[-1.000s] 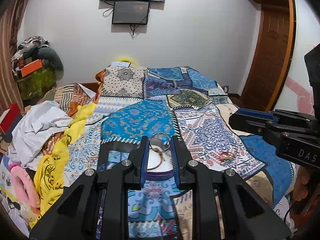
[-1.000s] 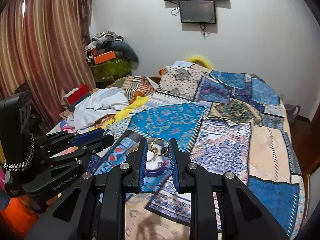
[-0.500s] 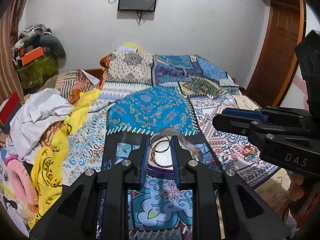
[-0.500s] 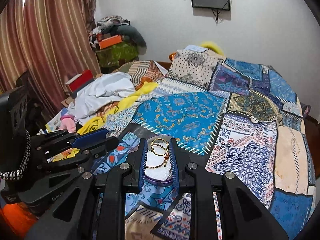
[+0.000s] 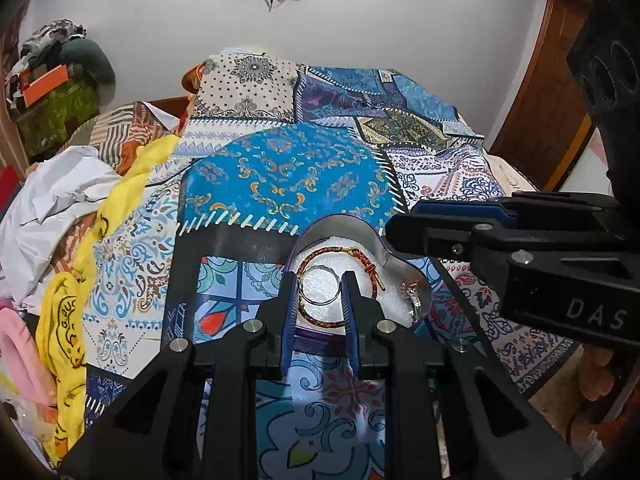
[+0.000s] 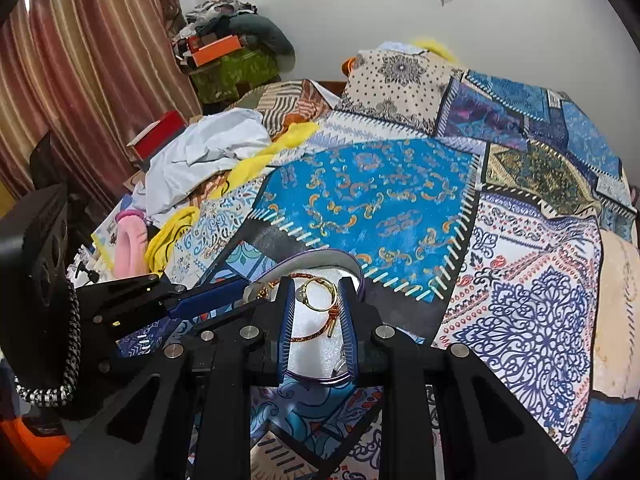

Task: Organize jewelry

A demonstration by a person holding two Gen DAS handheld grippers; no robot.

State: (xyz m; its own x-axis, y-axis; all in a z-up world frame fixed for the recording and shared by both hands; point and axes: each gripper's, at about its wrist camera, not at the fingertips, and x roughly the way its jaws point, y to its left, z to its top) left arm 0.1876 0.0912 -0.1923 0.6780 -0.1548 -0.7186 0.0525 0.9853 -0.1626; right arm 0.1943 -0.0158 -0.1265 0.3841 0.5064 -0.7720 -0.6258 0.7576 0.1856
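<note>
A heart-shaped jewelry box [image 5: 340, 232] with a white foam lining lies open on the patchwork bedspread; it also shows in the right wrist view [image 6: 316, 258]. In it lie a red-and-gold braided bracelet [image 5: 362, 258] and a silver ring [image 5: 414, 298] by the right wall. My left gripper [image 5: 320, 286] is shut on a thin silver ring [image 5: 320, 285], held just above the foam. My right gripper [image 6: 318, 292] is shut on a gold ring [image 6: 318, 292] over the same box, above the bracelet [image 6: 312, 334].
The patchwork bedspread [image 5: 288, 176] covers the bed. White and yellow cloths [image 5: 68, 196] and a pink item [image 5: 20, 352] are piled at its left edge. Curtains [image 6: 80, 64] and stacked clutter [image 6: 224, 52] stand at the left; a wooden door [image 5: 548, 92] is at the right.
Both grippers have moved forward and down with their rings. They now hover right over the open box, which looks larger and closer.
</note>
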